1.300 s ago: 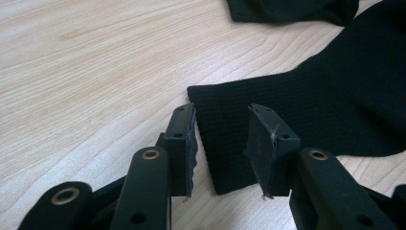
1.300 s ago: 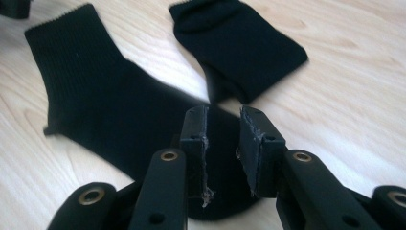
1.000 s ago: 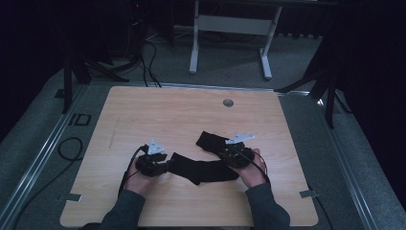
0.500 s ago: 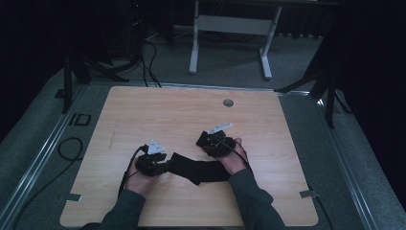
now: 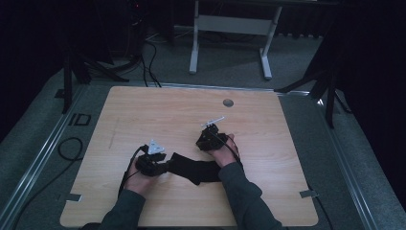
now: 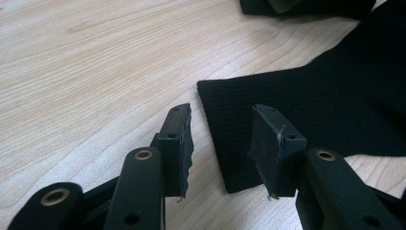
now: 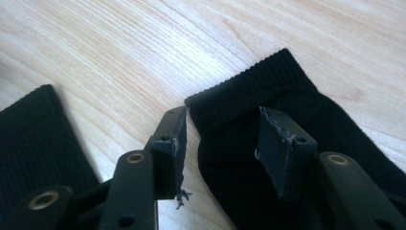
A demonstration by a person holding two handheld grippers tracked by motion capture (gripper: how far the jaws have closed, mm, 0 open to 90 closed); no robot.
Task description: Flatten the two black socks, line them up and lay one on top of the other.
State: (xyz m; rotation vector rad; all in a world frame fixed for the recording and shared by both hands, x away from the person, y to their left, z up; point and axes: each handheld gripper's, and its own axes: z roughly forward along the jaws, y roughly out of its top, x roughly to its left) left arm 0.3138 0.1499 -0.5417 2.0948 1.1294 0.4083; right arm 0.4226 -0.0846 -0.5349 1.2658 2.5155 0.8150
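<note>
A black ribbed sock (image 5: pixel 196 168) is laid flat on the wooden table (image 5: pixel 268 124), its straight cuff edge turned toward the left. A second black sock (image 7: pixel 249 158) is seen nearby, its ribbed cuff uppermost.

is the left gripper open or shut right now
Open. In the left gripper view the left gripper has a clear gap between its jaws, straddling the edge of the black sock, which lies flat on the table.

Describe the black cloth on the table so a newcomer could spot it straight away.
Start at the light wooden table and look to its near edge, between the person's two hands. The black cloth lies flat there, stretching from the left gripper to the right gripper. It is the table's one soft, ribbed thing.
</note>
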